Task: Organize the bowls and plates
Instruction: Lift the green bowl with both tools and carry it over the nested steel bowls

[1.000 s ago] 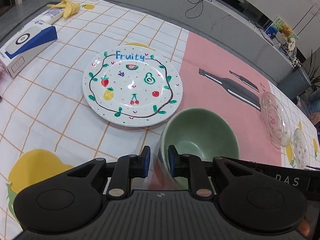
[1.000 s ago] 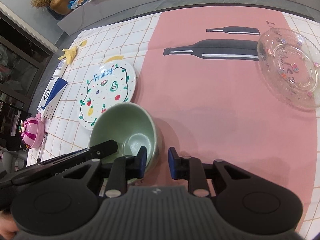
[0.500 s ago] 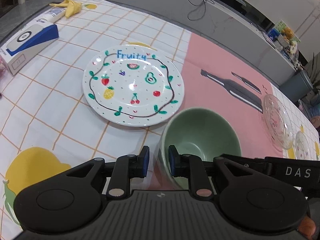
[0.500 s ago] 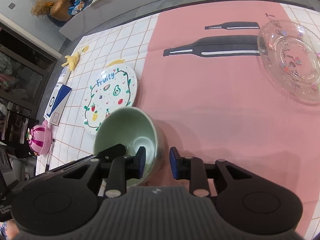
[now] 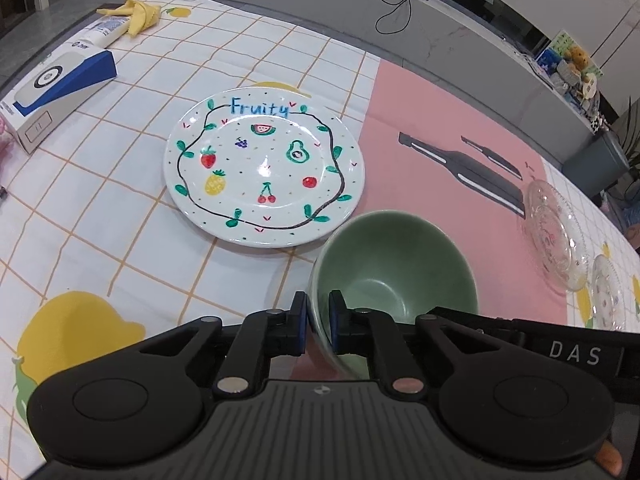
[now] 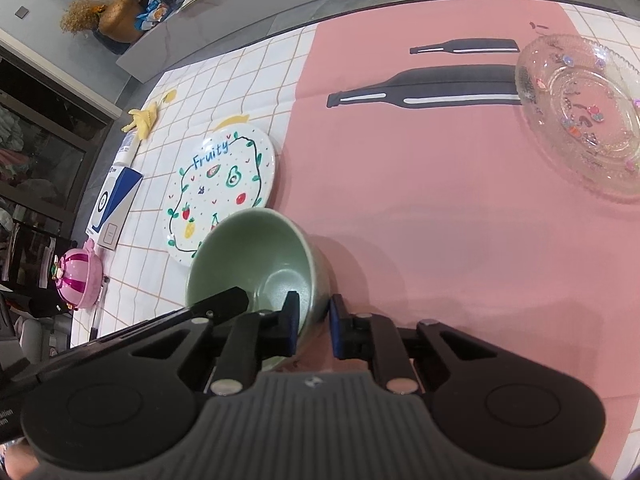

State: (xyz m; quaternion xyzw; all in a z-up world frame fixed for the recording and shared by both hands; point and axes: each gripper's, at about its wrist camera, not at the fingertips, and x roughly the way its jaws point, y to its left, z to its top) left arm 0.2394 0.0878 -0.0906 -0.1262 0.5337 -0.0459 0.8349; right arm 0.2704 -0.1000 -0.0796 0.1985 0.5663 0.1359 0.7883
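Note:
A green bowl [image 5: 396, 264] stands on the pink part of the tablecloth, just right of the white "Fruity" plate [image 5: 264, 168]. My left gripper [image 5: 318, 318] straddles the bowl's near-left rim, one finger inside and one outside. Its jaws are closing and the pads touch the wall. In the right wrist view my right gripper [image 6: 314, 318] straddles the rim of the same green bowl [image 6: 256, 256] on its right side, jaws closing on the wall. The "Fruity" plate [image 6: 218, 196] lies beyond it. A clear glass plate [image 6: 584, 116] sits far right.
A blue and white box [image 5: 56, 88] and a banana peel [image 5: 136, 12] lie at the far left. A pink pumpkin-shaped toy [image 6: 78, 278] sits by the table's left edge. Two glass dishes, the larger [image 5: 554, 236] and a smaller one [image 5: 608, 298], rest at the right.
Both pairs of jaws have narrowed onto the bowl's rim, after standing a little wider half a second ago. The bowl and plates have stayed where they were.

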